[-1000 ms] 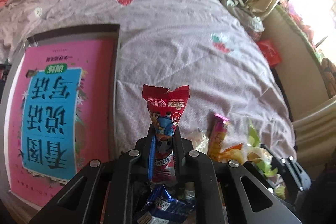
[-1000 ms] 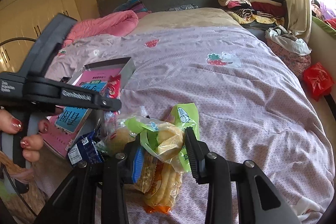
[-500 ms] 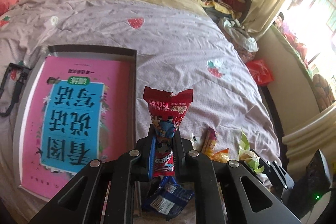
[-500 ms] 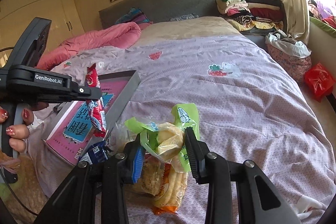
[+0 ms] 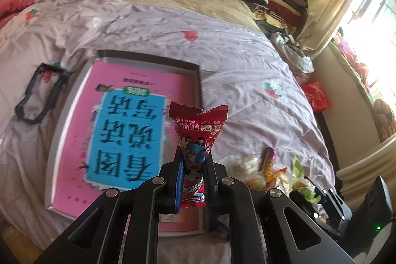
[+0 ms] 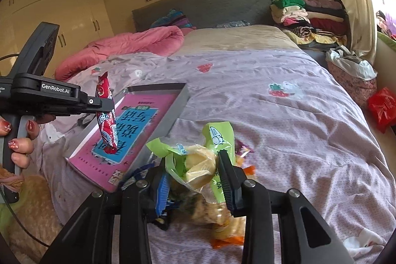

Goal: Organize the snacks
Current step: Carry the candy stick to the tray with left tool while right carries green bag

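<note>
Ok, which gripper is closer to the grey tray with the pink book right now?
Left. The left gripper, shut on the red snack packet, hangs over the grey tray. The right gripper, shut on the green-wrapped bread, is beside the tray's near corner, over the snack pile.

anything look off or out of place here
The grey tray meant for snacks has a pink book filling it. The red snack packet in the left gripper has a ragged, torn top edge.
</note>
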`<act>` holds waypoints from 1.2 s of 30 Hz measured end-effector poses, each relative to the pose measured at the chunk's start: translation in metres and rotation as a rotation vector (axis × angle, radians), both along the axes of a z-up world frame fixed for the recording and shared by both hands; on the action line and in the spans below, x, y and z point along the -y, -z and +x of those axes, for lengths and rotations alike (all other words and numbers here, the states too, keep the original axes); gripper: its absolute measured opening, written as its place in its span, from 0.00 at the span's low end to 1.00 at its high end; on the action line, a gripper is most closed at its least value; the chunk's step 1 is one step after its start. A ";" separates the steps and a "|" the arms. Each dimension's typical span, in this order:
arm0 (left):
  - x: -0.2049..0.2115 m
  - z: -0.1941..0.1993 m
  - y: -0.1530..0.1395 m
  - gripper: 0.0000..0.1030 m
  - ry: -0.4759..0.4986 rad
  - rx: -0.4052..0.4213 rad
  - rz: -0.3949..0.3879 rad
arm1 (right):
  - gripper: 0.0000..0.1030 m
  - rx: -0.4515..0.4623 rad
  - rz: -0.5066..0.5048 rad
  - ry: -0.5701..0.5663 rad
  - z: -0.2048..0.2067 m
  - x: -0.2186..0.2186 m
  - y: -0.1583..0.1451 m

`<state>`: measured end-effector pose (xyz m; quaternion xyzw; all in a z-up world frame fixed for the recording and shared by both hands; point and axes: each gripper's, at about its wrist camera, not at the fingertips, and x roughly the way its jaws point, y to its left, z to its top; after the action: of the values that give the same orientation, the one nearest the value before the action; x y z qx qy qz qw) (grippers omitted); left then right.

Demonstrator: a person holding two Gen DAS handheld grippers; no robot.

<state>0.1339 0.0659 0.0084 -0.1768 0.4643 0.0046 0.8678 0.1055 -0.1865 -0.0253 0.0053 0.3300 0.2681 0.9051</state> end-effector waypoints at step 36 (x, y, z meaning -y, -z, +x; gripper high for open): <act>-0.082 -0.055 0.050 0.13 -0.129 -0.087 0.111 | 0.36 -0.033 -0.106 -0.269 -0.021 -0.148 0.012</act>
<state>0.0792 0.1479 -0.0419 -0.1576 0.4884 0.0942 0.8531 0.0845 -0.0390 -0.0369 -0.0825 0.3562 0.3689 0.8545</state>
